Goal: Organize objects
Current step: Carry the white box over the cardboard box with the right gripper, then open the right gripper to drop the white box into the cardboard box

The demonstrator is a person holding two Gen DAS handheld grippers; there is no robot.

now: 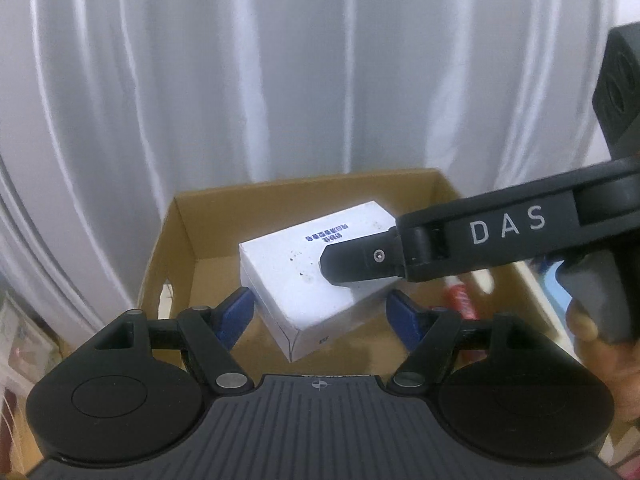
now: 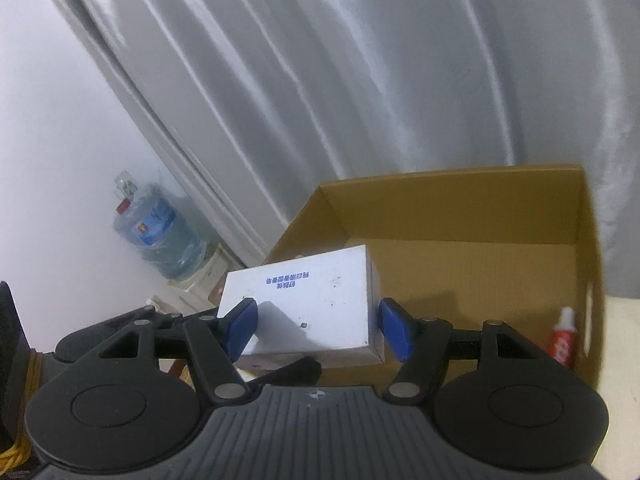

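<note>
One curtain (image 2: 360, 80) fills the upper frame of both views, grey and pleated, just backdrop. One carton (image 2: 460, 208), brown and open-topped, sits centre to lower right in the right view, and that looks like the destination for the sorting. One water jug (image 2: 158, 236) stands at mid left there, well out of play.

Now the action: one white box (image 2: 304, 304), blue print on top, hangs tilted above the carton's mouth at centre. The right gripper (image 2: 316, 326) has its blue pads (image 2: 394, 330) on either side of it, apparently pinching it, so this looks like a carry toward the drop. In the left view that same tool reaches in from the right edge, finger laid across the box top.

The left gripper (image 1: 320, 312) is spread wide at lower centre, pads either side of the box corner without touching, probably waiting to steady it.

One red tube (image 2: 562, 334) lies inside the carton, lower right, likely already sorted.
</note>
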